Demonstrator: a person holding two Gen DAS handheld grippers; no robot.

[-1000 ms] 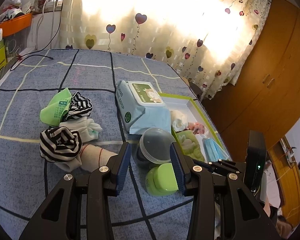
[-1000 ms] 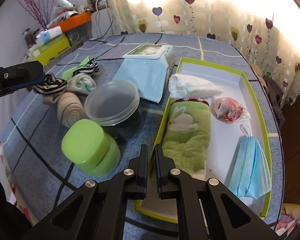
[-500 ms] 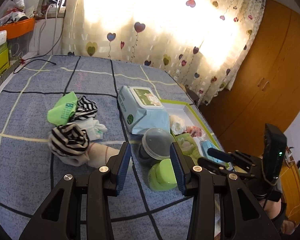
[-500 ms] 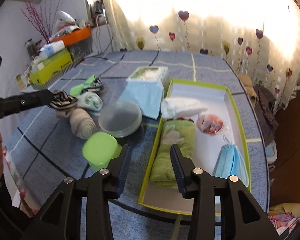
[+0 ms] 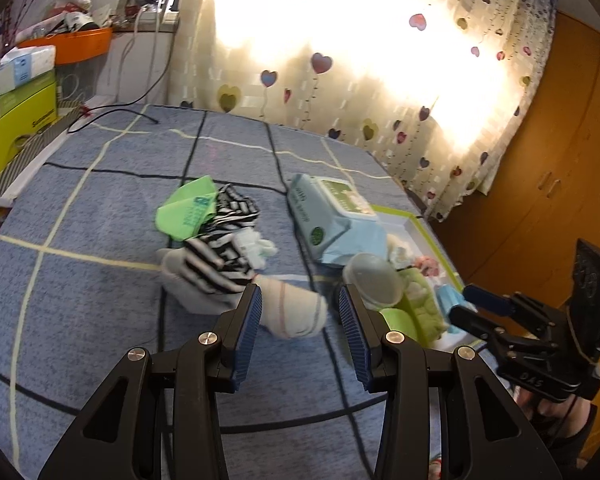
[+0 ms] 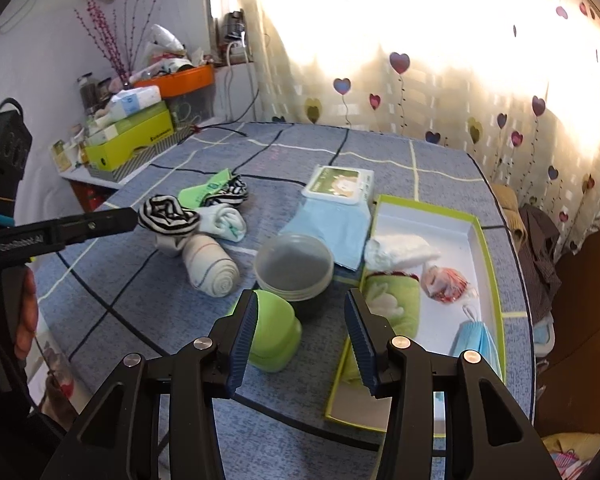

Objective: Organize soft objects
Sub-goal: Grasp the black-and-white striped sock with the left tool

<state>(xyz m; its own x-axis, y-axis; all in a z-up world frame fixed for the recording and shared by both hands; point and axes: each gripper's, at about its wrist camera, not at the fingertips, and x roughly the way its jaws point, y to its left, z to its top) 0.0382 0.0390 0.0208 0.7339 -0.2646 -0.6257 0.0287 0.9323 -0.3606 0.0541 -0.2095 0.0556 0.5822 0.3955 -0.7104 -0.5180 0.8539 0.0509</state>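
My left gripper (image 5: 299,300) is open above a pile of rolled socks. A beige rolled sock (image 5: 296,314) shows between its fingers, untouched. A black-and-white striped sock (image 5: 212,264) lies just ahead to the left. In the right wrist view the left gripper (image 6: 112,220) reaches in from the left, its tip beside the striped sock (image 6: 168,214). My right gripper (image 6: 302,304) is open and holds nothing, above a green jar (image 6: 274,336). A green-rimmed box (image 6: 480,240) holds a green towel (image 6: 392,304), a white cloth (image 6: 400,250), a red-white packet (image 6: 446,282) and a blue mask (image 6: 476,344).
A clear round container (image 6: 294,260) and a wipes pack (image 6: 340,188) stand between socks and box. A green pouch (image 6: 204,192) and a white sock (image 6: 228,220) lie behind the pile. Boxes and an orange tray (image 6: 180,78) crowd the far left shelf. A wooden wardrobe (image 5: 540,168) stands right.
My right gripper went from shut to open and rose back from the box. My left gripper swung left, from over the containers to over the beige sock.
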